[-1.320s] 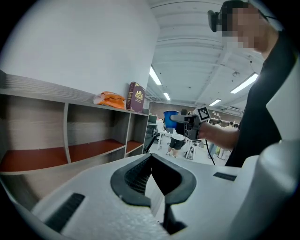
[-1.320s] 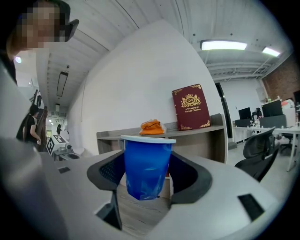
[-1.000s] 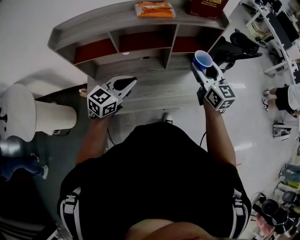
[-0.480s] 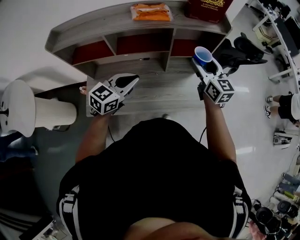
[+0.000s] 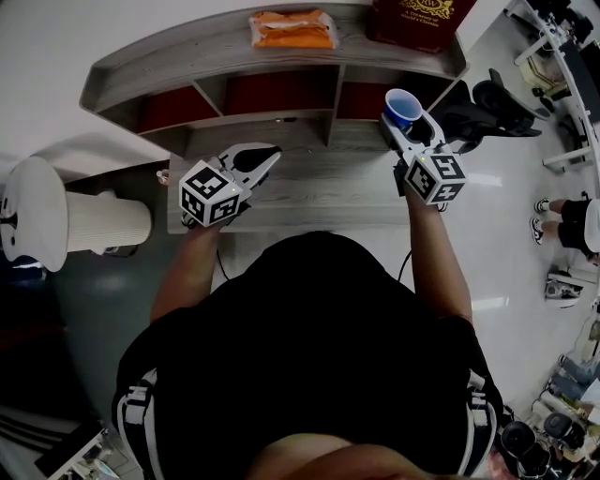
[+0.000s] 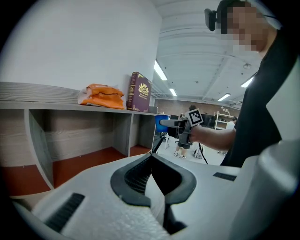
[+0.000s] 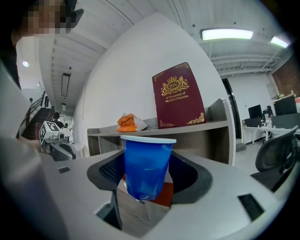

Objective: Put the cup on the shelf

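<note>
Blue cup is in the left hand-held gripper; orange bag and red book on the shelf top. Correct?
No. The blue cup is in the right hand-held gripper, as the right gripper view shows; the left hand-held gripper is shut and empty. The orange bag and red book are on the shelf top.

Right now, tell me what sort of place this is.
Probably an open-plan office or lab: a black office chair and desks with monitors stand beyond the wooden shelf unit, under strip ceiling lights.
</note>
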Action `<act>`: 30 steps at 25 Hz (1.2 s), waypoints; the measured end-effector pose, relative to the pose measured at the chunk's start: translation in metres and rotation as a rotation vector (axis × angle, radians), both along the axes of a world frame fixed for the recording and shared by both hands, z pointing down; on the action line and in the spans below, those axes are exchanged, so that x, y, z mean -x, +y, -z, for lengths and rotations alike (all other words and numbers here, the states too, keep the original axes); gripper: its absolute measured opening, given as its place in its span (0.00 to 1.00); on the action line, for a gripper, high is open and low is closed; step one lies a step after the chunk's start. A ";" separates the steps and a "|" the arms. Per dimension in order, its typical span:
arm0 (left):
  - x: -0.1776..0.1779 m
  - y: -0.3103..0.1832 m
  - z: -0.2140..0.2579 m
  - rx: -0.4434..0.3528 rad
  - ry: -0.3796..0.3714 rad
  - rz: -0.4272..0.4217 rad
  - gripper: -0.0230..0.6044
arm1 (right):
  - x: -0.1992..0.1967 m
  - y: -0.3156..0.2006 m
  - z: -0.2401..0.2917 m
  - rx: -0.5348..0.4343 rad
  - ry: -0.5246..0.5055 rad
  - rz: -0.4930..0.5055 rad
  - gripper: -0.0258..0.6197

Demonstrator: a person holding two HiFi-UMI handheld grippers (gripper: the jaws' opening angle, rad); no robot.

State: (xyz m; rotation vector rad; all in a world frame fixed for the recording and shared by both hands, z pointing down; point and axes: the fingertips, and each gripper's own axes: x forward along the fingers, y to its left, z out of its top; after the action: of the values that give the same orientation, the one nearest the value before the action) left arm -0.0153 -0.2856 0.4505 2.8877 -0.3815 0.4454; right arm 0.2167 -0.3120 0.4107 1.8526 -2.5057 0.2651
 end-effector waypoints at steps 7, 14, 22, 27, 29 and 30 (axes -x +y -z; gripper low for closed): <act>-0.018 -0.015 -0.002 0.005 -0.007 0.022 0.06 | -0.013 -0.025 -0.016 0.015 -0.005 0.030 0.48; -0.032 -0.025 -0.014 0.013 -0.042 0.037 0.06 | -0.017 -0.053 -0.037 0.028 0.028 0.058 0.48; -0.052 -0.032 -0.027 0.028 -0.071 0.036 0.06 | -0.011 -0.083 -0.071 0.060 0.022 0.118 0.48; -0.059 -0.038 -0.035 0.041 -0.083 0.038 0.06 | -0.012 -0.100 -0.095 0.086 0.003 0.128 0.48; -0.061 -0.041 -0.037 0.054 -0.079 0.042 0.06 | -0.014 -0.108 -0.106 0.098 0.000 0.127 0.48; -0.062 -0.043 -0.039 0.058 -0.079 0.043 0.06 | -0.015 -0.111 -0.112 0.103 0.006 0.125 0.48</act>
State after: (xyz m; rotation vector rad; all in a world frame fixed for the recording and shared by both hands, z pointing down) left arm 0.0466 -0.3282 0.4894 2.8064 -0.4345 0.5552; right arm 0.2317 -0.4229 0.5227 1.6496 -2.5388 0.3780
